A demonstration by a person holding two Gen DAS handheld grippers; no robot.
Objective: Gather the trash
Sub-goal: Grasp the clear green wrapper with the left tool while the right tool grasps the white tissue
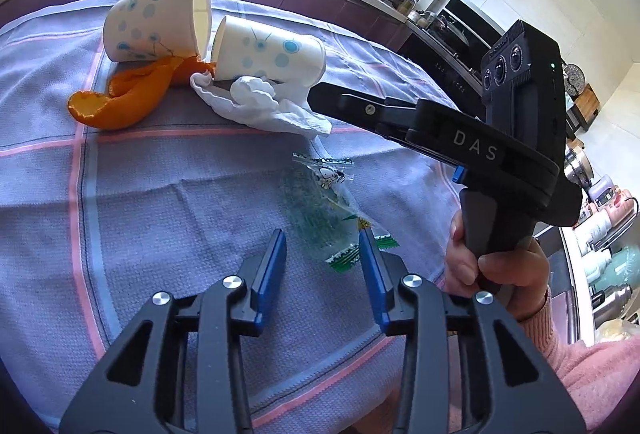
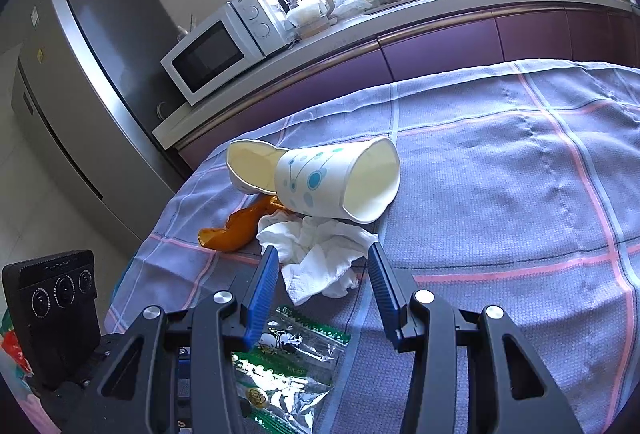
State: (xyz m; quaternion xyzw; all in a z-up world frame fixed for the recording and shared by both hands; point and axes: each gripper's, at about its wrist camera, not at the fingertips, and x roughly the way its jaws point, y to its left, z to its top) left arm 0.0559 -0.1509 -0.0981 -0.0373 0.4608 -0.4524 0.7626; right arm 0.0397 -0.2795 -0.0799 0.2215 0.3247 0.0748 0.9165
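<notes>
Two handheld black grippers, the left gripper (image 1: 323, 246) and right gripper (image 2: 323, 266), each with ribbed blue pads (image 1: 272, 266) on angular cut-out linkages fixed by round silver screws (image 1: 233, 281), one body lettered "DAS", a three-lens camera block (image 1: 520, 66) above its handle, gripped by a hand (image 1: 500, 274) in a fuzzy pink sleeve (image 1: 592, 374).

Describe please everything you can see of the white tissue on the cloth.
The tissue is white, soft, embossed paper, crumpled into a loose wad with one flat corner spread toward the cameras. It lies on the checked cloth, against the nearer tipped paper cup, whose side rests partly on it. One end touches the orange peel. The right gripper hangs open over it; its fingers straddle the tissue in the right wrist view, and contact cannot be told.
</notes>
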